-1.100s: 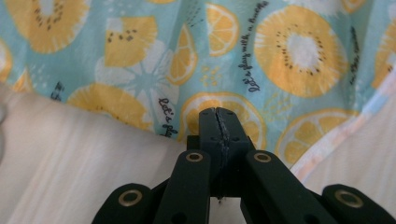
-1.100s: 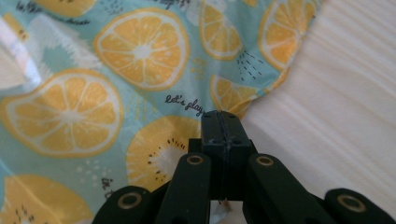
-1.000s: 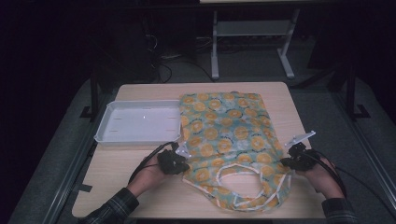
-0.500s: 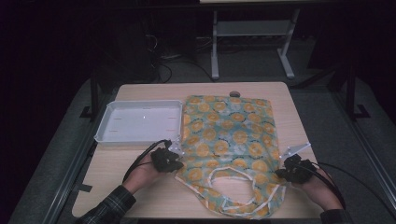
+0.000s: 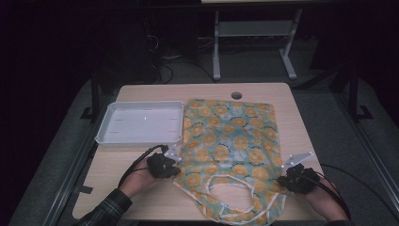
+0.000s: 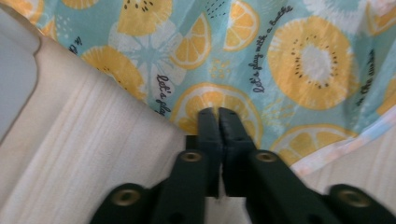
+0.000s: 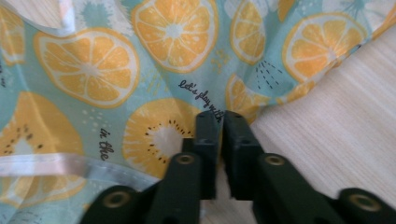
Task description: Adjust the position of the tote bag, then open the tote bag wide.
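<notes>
pinching the fruit-print cloth (image 5: 226, 141) at its edges, left gripper (image 6: 218, 114) and right gripper (image 7: 217, 116) have just been easing apart.

high overhead, two close jaw-level views, shared cloth (image 5: 226, 141)

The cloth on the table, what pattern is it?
Teal cloth with orange and kiwi slices, clearest in the left gripper view.

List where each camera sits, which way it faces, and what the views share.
High view: above the person's side, facing forward and down on the table; both forearms, left gripper and right gripper show.
Left gripper view: rides the left gripper, facing along its fingers at the fruit-print cloth.
Right gripper view: rides the right gripper, facing the same cloth.
Shared: all three show the cloth and the tabletop.
</notes>
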`<control>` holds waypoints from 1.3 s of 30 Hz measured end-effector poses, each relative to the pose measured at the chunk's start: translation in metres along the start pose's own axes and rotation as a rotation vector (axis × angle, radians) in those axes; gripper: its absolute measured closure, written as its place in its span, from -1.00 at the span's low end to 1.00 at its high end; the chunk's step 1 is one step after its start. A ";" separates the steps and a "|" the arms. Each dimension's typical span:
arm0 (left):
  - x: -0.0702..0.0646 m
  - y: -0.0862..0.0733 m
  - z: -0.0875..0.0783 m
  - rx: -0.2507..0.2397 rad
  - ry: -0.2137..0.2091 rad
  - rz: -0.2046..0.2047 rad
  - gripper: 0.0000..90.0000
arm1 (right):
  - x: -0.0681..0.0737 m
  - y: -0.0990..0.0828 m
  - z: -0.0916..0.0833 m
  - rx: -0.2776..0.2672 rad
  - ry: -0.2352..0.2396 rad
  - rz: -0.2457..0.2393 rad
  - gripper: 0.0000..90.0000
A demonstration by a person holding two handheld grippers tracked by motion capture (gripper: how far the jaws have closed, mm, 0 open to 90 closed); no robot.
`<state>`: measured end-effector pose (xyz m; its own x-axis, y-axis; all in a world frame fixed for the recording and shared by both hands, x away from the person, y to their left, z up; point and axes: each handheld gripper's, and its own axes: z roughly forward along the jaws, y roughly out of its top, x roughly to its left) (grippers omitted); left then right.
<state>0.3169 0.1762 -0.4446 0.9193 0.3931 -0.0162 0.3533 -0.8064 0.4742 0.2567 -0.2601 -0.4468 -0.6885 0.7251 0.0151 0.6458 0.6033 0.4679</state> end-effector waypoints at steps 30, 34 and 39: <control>-0.047 0.035 -0.002 -0.144 -0.126 -0.007 -0.23 | 0.034 0.011 -0.017 -0.113 0.113 -0.061 -0.04; -0.053 0.037 0.004 -0.116 -0.135 0.020 -0.26 | 0.039 0.007 -0.018 -0.110 0.119 -0.068 -0.07; -0.061 0.039 0.013 -0.093 -0.126 0.041 -0.34 | 0.045 0.001 -0.015 -0.084 0.132 -0.088 -0.12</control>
<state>0.2767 0.1155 -0.4364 0.9492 0.2973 -0.1026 0.3026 -0.7741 0.5560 0.2211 -0.2320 -0.4324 -0.7819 0.6176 0.0848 0.5553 0.6283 0.5449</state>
